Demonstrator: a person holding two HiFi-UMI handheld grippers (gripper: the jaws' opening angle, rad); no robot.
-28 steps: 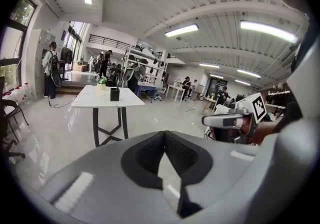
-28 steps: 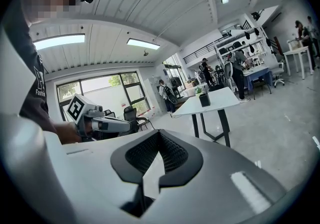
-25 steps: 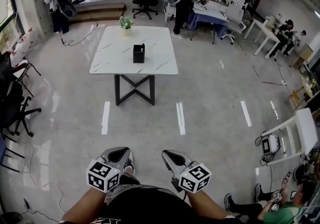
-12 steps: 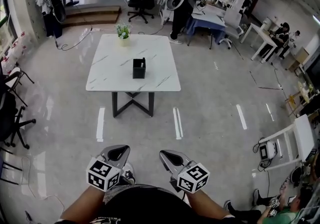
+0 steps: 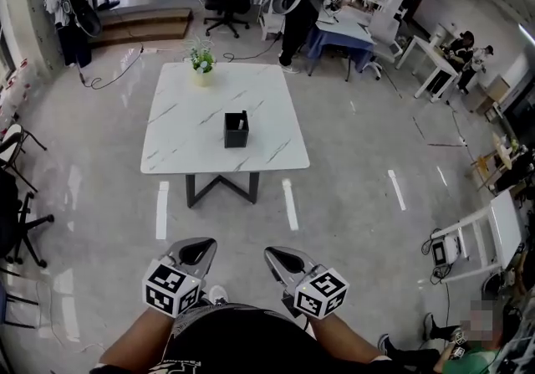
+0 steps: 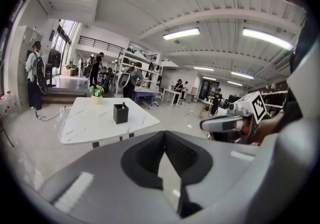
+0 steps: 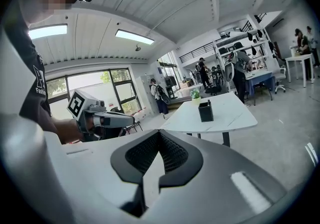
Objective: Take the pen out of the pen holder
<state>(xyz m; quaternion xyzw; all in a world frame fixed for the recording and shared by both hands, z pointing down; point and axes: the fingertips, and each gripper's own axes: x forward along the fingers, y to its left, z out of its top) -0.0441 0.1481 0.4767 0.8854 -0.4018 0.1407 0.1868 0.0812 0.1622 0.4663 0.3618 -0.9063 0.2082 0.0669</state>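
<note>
Your left tongs (image 5: 199, 245) and right tongs (image 5: 281, 257) are both closed, jaw tips pressed together with nothing between them. You hold them low against your body, side by side and pointing forward. Each one's own camera shows its pads meeting on empty air.

The pen holder (image 5: 236, 130), a small black box, stands well ahead of both tongs and far out of reach, roughly in line with the gap between them. It sits near the middle of the white marble-patterned table (image 5: 180, 142). The pen (image 6: 123, 103) stands inside it, with only its dark tip showing above the rim. A potted plant (image 5: 200, 58) stands beyond the holder at the table's far edge, a little toward your left tongs' side.

So I judge that none of the task is done: the pen is in the holder, untouched. Everything is left to do. Cross the floor to the table, open one pair of tongs, bring it down over the pen's tip, clamp, and lift the pen clear of the rim. The holder looks light, so you may need the other tongs to steady it.
</note>
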